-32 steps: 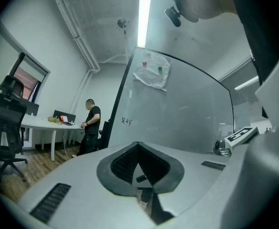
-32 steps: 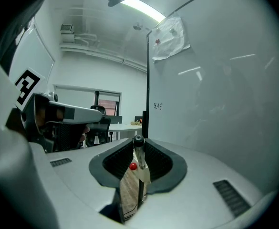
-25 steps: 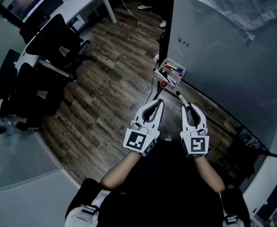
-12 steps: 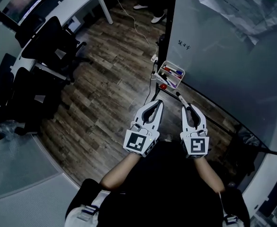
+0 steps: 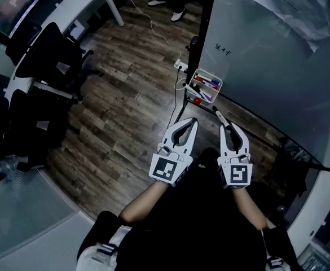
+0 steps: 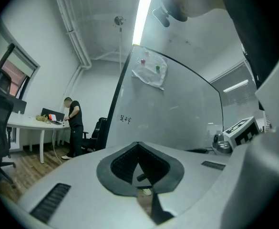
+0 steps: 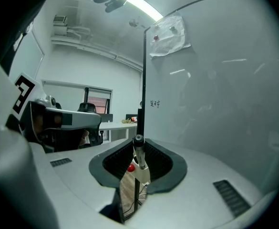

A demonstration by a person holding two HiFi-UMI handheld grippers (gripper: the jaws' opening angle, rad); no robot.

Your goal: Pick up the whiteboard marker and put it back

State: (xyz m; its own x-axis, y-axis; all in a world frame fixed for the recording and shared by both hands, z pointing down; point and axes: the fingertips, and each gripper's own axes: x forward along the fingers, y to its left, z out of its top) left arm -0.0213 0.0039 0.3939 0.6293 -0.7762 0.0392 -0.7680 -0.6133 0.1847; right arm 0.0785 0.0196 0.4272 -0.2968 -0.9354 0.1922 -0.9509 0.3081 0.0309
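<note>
The head view is dim and murky: the floor [image 5: 125, 100] left of the whiteboard [image 5: 266, 49] sinks into shadow, only the board's pale face catches light, and the picture's corners smear and bend. In both gripper views a ceiling strip light [image 6: 142, 18] above the whiteboard's top edge glares white, and the board's frame bows under the wide lens inside a black round border. Close below the whiteboard, the left gripper [image 6: 138, 145] looks soft and out of focus.
</note>
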